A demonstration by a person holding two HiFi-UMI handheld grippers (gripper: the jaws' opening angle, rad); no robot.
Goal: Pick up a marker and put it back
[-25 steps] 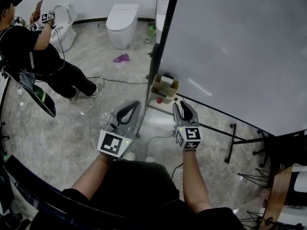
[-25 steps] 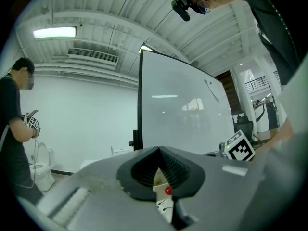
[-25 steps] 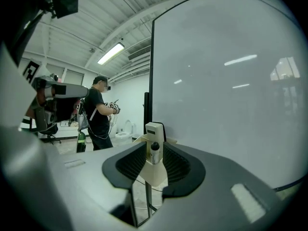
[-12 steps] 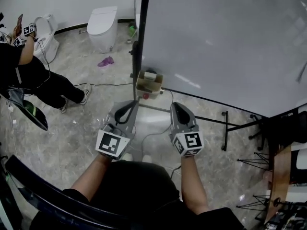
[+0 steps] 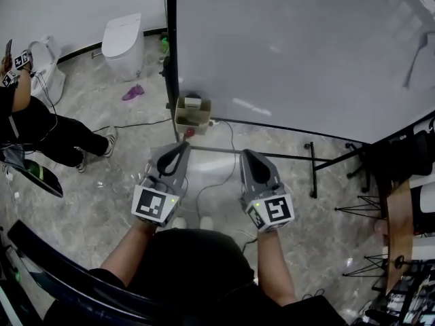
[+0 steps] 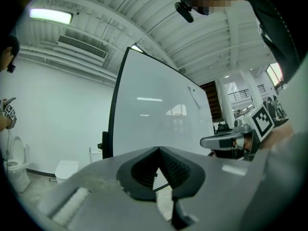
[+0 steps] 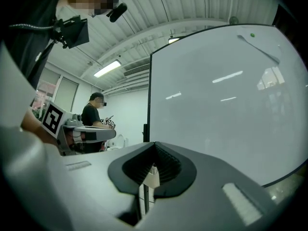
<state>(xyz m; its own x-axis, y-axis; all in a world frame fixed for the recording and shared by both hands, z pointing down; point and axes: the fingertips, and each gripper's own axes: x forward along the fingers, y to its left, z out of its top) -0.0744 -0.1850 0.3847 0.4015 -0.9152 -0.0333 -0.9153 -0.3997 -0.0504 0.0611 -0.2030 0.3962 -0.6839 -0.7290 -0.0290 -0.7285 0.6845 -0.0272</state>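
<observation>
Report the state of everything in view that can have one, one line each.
left tongs: shut, nothing between them
right tongs: just closed, shut, nothing between them
whiteboard: upright on its stand, mostly blank
cardboard box: at the whiteboard's foot, top open
toilet: lid down

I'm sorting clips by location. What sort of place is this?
Likely an indoor lab or showroom: a big whiteboard on a stand, a toilet out on the stone-look floor, a loose cable.
</observation>
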